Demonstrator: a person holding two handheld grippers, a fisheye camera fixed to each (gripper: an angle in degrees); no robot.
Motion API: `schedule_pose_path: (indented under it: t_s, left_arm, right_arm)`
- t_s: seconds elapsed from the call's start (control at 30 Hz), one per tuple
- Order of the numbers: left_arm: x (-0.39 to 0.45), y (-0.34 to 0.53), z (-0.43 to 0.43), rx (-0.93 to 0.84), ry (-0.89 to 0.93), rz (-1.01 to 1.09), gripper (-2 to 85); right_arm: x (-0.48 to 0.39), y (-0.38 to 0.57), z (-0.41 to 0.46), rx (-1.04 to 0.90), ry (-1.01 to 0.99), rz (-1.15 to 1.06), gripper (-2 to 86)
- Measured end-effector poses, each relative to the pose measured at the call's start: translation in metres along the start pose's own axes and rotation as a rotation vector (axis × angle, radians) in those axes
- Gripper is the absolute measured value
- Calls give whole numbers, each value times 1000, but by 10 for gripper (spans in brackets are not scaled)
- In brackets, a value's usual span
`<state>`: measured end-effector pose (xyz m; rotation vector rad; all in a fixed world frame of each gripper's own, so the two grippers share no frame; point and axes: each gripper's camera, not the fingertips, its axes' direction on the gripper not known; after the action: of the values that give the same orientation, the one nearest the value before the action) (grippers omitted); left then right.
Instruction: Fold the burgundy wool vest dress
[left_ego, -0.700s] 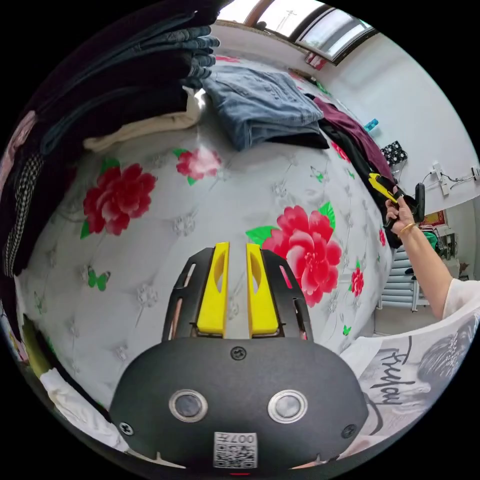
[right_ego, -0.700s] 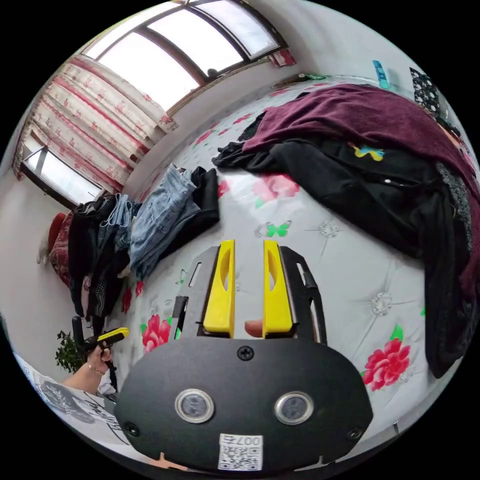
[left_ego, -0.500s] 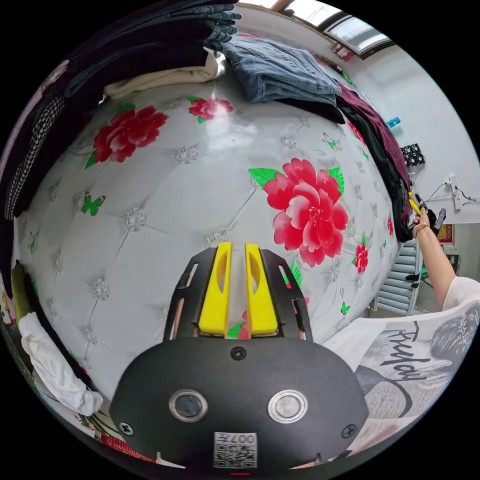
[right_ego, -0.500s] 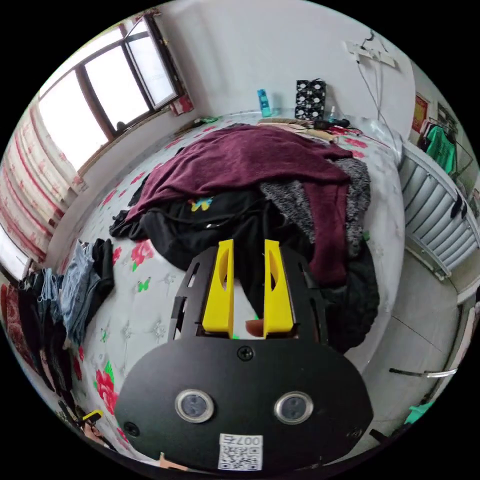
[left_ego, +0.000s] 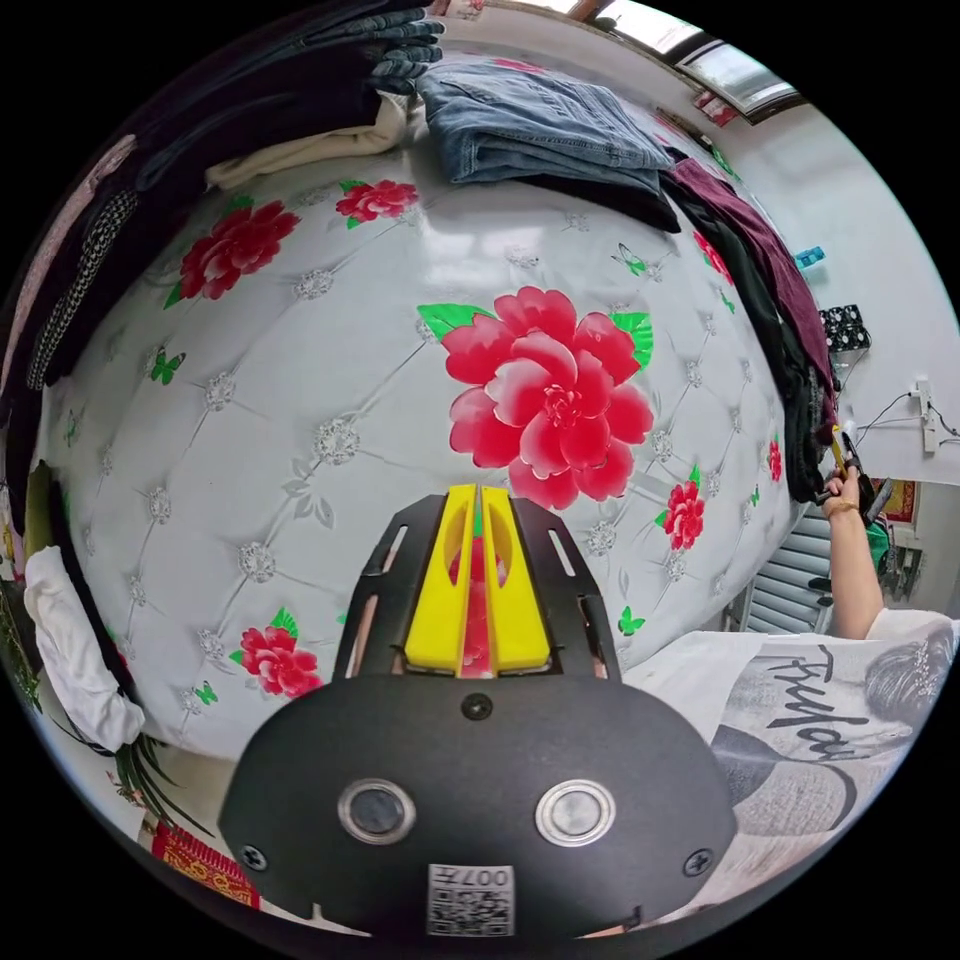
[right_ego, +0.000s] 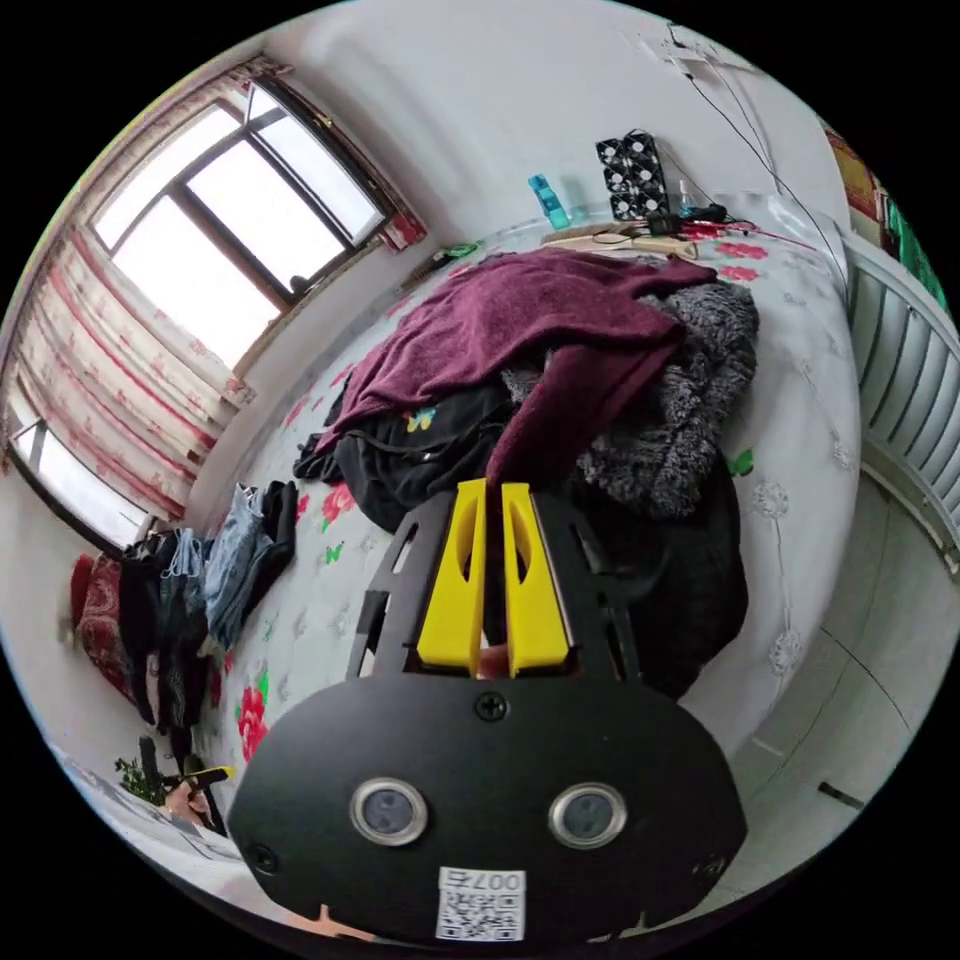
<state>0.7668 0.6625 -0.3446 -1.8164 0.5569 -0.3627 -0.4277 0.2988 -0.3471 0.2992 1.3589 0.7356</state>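
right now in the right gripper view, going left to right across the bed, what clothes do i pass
dark clothes stack → folded jeans → black garment → burgundy dress → grey fuzzy garment

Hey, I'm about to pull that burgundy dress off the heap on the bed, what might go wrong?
1. The burgundy dress lies draped over a grey fuzzy garment and black clothes; pulling may drag them along.
2. The heap sits near the bed edge, so loosened pieces could slide to the floor.
3. The right gripper seems to pinch only a narrow hanging strip, which might slip free.
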Motion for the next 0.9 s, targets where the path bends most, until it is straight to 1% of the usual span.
schedule_pose_path:
  t_s: [0.07,0.1,0.17,0.2,0.23,0.27,0.3,0.37,0.4,0.43,0.47,0.5,0.53,0.57,0.6,0.63,0.67,0.7,0.8,0.87,0.9]
  left_arm:
    - [3,5,0,-1,11,-18,-8]
    - [6,8,1,-4,24,-28,-7]
    - [12,12,0,-8,41,-34,-5]
    - [18,15,-1,-14,44,-31,-3]
    - [21,16,-2,-16,44,-27,-3]
    - [29,18,-5,-16,42,-13,-2]
    - [37,20,-9,-20,38,5,0]
    - [49,21,-16,-23,24,27,0]
    - [55,21,-20,-21,15,29,-2]
    - [57,21,-22,-18,15,22,-2]
    - [57,20,-26,-17,33,-6,-3]
    - [55,18,-29,-18,71,-42,-3]
    - [49,17,-33,-12,111,-92,-2]
    - [45,16,-36,-9,128,-118,-2]
    - [36,17,-41,0,142,-173,0]
    - [31,18,-44,4,139,-199,0]
    - [21,21,-51,11,119,-249,2]
    - [10,25,-59,14,91,-301,4]
    - [-3,37,-87,57,34,-387,17]
    - [7,36,-106,106,8,-373,33]
    - [22,31,-117,136,-14,-321,44]
  right_arm:
    - [-19,6,-31,13,-218,-105,1]
    - [-25,9,-37,8,-260,-136,1]
    - [-59,23,-55,-48,-362,-324,0]
    - [-67,28,-58,-67,-391,-373,0]
    - [-83,38,-61,-109,-481,-465,0]
    - [-102,52,-60,-175,-582,-551,0]
    - [-114,61,-59,-216,-627,-601,0]
    - [-171,115,-58,-391,-864,-820,2]
    - [-185,133,-60,-438,-944,-866,3]
    - [-212,168,-64,-531,-1094,-926,5]
    - [-235,203,-70,-613,-1243,-993,8]
    - [-246,219,-74,-656,-1315,-1030,11]
    - [-264,251,-84,-730,-1428,-1106,17]
    - [-276,276,-94,-744,-1474,-1174,29]
    - [-279,285,-97,-741,-1468,-1197,35]
    - [-281,295,-99,-725,-1418,-1225,50]
    - [-276,295,-94,-703,-1326,-1216,62]
    - [-271,292,-88,-696,-1274,-1204,67]
    - [-215,251,-37,-661,-1064,-1076,83]
    - [-156,204,8,-588,-799,-940,95]
    - [-142,192,17,-571,-736,-901,98]
